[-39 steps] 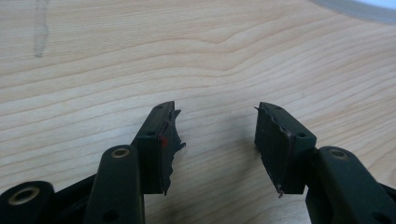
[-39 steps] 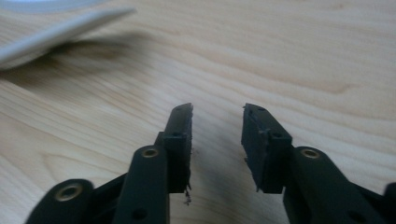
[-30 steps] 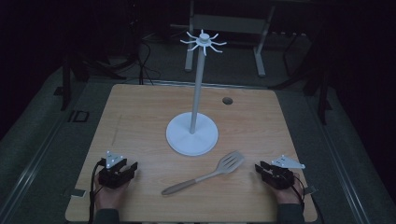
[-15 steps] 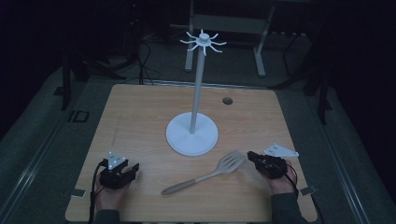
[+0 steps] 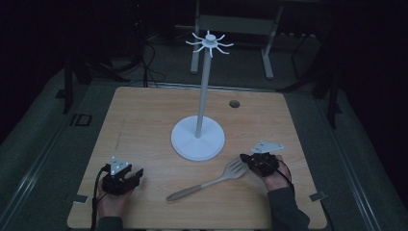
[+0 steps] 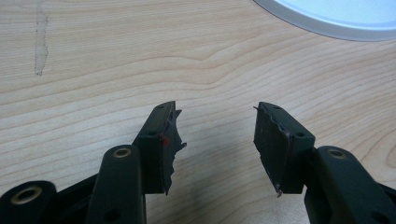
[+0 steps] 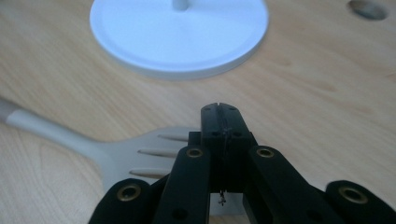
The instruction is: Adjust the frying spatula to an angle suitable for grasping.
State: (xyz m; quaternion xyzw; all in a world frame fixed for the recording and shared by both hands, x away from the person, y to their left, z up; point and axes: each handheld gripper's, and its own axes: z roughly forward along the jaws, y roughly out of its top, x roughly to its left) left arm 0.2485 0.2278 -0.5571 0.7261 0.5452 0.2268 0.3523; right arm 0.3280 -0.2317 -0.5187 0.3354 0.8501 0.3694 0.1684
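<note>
Right gripper view: jaws just closed, pressed together above spatula (image 7: 135, 154) blade lying flat on tabletop (image 7: 327, 84), nothing gripped. Reopen, drop lower, straddle blade edge. Left gripper (image 6: 215, 140) jaws wide, idle.

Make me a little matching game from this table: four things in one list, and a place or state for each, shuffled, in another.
Things:
1. left gripper
2. right gripper
3. slotted spatula
4. white stand

Places or states:
A. lies flat on the wooden table, its slotted head under a gripper
B. jaws apart, nothing between them
C. upright in the middle, hooks at the top
D. jaws pressed together above the spatula's head

Pairs: 1-B, 2-D, 3-A, 4-C
</note>
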